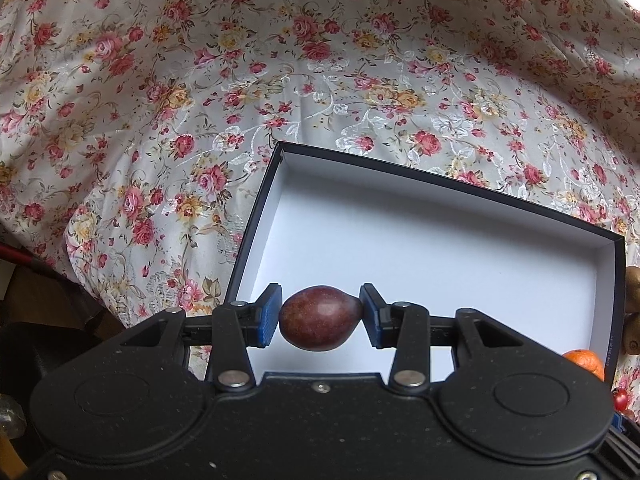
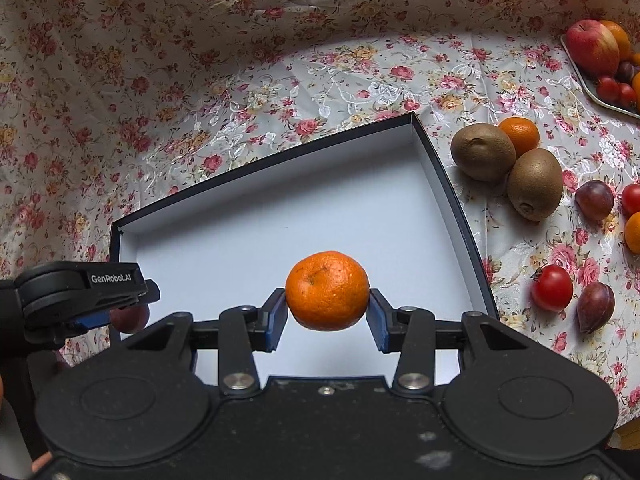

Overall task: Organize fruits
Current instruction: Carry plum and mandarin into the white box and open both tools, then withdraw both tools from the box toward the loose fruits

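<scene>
I have a fruit in each gripper, both hanging over the open box (image 2: 448, 184), whose white floor is bare. My left gripper (image 1: 320, 318) pinches a dark plum (image 1: 320, 318) end to end between its blue pads (image 1: 269, 315) — smooth, waxy skin, so I judge it slippery, and that tapered tip at the right pad looks like a poor seat. I'd rather hold a plum across its belly.

My right gripper (image 2: 327, 302) is closed on a mandarin (image 2: 327, 290) at its widest part. It should be light, with a pebbled peel that grips well but gives under pressure — squeeze no harder.

Still loose on the flowered desk (image 2: 360, 76): two kiwis (image 2: 482, 151), more plums (image 2: 594, 200) and cherry tomatoes (image 2: 551, 288) — the tomatoes I'd judge the most fragile.
</scene>
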`<state>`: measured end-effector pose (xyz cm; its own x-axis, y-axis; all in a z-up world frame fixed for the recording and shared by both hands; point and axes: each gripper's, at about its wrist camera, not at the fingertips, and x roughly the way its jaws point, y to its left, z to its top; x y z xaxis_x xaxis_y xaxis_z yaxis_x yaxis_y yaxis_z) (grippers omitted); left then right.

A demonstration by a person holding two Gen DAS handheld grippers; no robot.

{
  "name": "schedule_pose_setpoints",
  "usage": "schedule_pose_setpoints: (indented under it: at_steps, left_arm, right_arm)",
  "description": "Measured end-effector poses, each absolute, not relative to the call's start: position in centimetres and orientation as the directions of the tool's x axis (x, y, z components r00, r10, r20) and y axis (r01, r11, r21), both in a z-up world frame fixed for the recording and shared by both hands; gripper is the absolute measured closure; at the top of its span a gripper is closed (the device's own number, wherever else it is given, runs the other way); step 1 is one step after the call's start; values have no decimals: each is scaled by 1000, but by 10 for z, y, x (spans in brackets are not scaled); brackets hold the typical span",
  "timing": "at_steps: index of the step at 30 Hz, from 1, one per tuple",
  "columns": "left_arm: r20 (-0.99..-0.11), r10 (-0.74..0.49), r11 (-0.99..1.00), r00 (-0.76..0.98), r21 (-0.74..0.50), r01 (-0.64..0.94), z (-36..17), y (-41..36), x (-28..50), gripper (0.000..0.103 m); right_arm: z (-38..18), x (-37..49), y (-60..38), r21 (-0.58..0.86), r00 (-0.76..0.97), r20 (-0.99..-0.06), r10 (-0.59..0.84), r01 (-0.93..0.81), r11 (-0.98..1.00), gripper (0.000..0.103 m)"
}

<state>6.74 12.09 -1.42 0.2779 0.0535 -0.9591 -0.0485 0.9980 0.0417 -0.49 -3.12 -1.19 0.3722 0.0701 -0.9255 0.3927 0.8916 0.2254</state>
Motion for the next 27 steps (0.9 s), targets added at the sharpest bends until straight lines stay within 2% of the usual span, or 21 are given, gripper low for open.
schedule_pose_setpoints:
  at_steps: [6, 13, 27]
  left_arm:
    - [-955, 63, 998, 292, 51, -46, -11, 121, 68, 44]
    - [-965, 65, 997, 253, 53, -53, -16, 122, 69, 44]
    - [-977, 2, 999, 213, -6, -36, -11, 110, 67, 44]
  right_arm:
    - [-13, -4, -28, 221, 362, -930, 69, 397, 891, 56]
    - [-4, -4, -32, 251, 389, -916, 94, 377, 892, 56]
    - [-8, -6, -46, 193, 328, -944, 41, 447, 874, 56]
